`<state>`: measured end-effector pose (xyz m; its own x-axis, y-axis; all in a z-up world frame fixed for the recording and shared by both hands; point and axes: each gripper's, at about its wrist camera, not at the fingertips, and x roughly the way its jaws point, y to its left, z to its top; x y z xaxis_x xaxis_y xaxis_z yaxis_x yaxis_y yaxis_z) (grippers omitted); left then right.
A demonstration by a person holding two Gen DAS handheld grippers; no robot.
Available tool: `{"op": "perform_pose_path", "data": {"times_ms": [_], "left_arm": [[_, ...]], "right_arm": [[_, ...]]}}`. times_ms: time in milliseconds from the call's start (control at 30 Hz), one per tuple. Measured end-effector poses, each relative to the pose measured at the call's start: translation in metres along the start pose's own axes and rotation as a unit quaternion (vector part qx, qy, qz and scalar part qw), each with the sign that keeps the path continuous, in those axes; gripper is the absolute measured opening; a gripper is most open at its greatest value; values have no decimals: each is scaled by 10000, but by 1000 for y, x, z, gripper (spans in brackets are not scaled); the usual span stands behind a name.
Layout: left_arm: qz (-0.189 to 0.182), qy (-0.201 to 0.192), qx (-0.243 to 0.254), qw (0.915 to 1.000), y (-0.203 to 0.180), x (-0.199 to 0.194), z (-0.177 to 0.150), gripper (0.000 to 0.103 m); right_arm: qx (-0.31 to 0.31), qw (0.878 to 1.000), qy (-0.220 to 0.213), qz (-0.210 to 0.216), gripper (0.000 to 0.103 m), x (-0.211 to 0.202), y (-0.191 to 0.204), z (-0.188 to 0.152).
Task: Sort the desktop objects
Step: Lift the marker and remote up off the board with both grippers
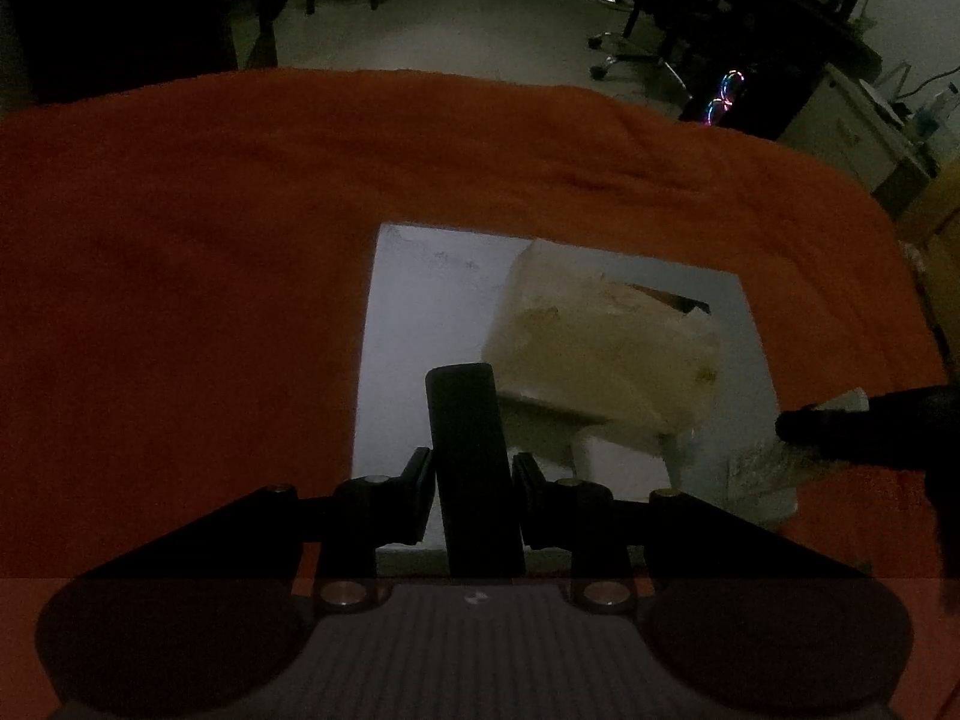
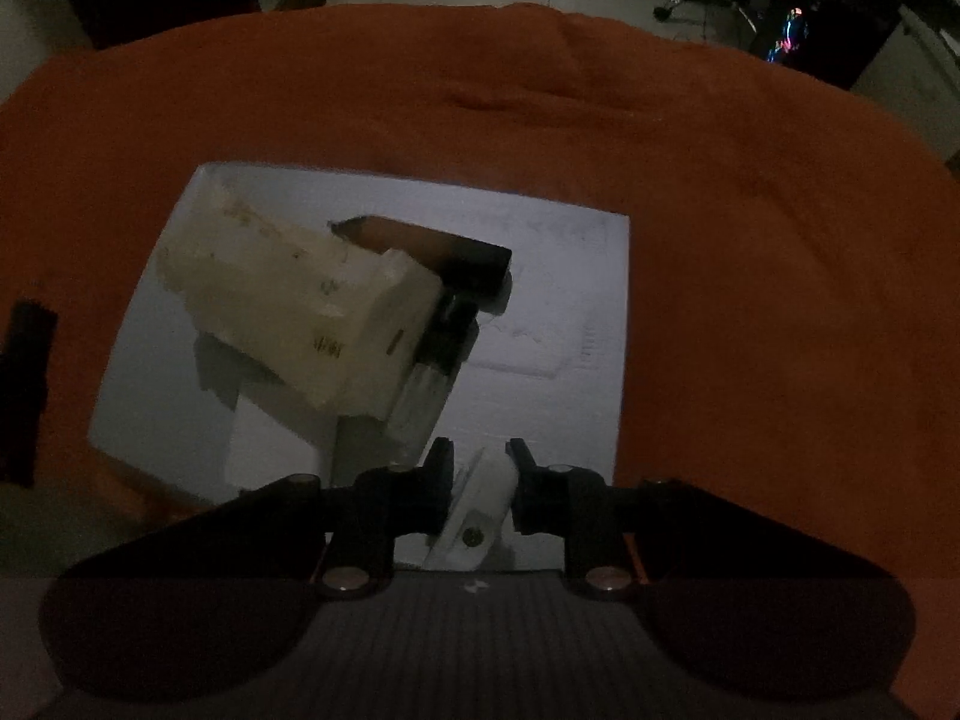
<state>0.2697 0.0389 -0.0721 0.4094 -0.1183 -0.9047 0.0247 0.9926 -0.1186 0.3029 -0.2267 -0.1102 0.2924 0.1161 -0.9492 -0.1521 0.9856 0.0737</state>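
Observation:
My left gripper [image 1: 473,471] is shut on a flat black bar [image 1: 471,444] that stands up between its fingers, over a white sheet [image 1: 420,312] on the orange cloth [image 1: 180,240]. My right gripper [image 2: 480,474] is shut on a white handle [image 2: 480,504] that carries a cream foam-like block [image 2: 300,312], with a brown and black part [image 2: 444,258] behind it. The block hangs over the white sheet [image 2: 558,312]. In the left wrist view the block [image 1: 606,348] fills the middle and the right gripper's black finger [image 1: 864,426] enters from the right.
The orange cloth [image 2: 720,180] covers the table. A black strip [image 2: 27,390] lies on the cloth at the far left. Beyond the table's far edge is a dim room with office chairs [image 1: 648,30] and a lit computer case [image 1: 726,96].

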Motion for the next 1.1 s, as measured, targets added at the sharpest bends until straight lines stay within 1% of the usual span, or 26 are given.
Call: {"op": "perform_pose_path", "data": {"times_ms": [233,400,500,567,633,800,867,900,933,1033,1100], "left_arm": [[-25,100,-2,9999,3,9,-3,24],[-57,107,10,9999,2,8,-5,24],[-68,97,9,9999,2,7,-6,24],[-69,90,20,9999,1,7,-7,24],[-71,95,18,9999,0,7,-8,24],[-76,118,30,9999,0,6,-10,24],[-80,119,35,9999,-1,5,-11,24],[-77,114,34,9999,-1,4,-11,24],[-74,108,34,9999,-1,3,-11,24],[-67,97,28,9999,-2,2,-11,24],[-82,101,34,9999,-2,1,-11,24]], "right_arm": [[140,9997,130,117,22,1,-7,1],[416,9970,602,246,29,16,-10,-5],[424,9958,751,311,28,25,-11,-11],[433,9956,749,346,26,26,-12,-14],[450,9963,631,373,25,22,-12,-16],[343,9980,448,285,23,16,-9,-19],[269,9985,370,314,21,11,-7,-19],[228,9987,323,319,14,8,-6,-19],[188,9989,284,315,5,6,-5,-18],[107,9993,272,254,6,10,-1,-17],[99,9990,377,205,7,18,0,-17]]}}
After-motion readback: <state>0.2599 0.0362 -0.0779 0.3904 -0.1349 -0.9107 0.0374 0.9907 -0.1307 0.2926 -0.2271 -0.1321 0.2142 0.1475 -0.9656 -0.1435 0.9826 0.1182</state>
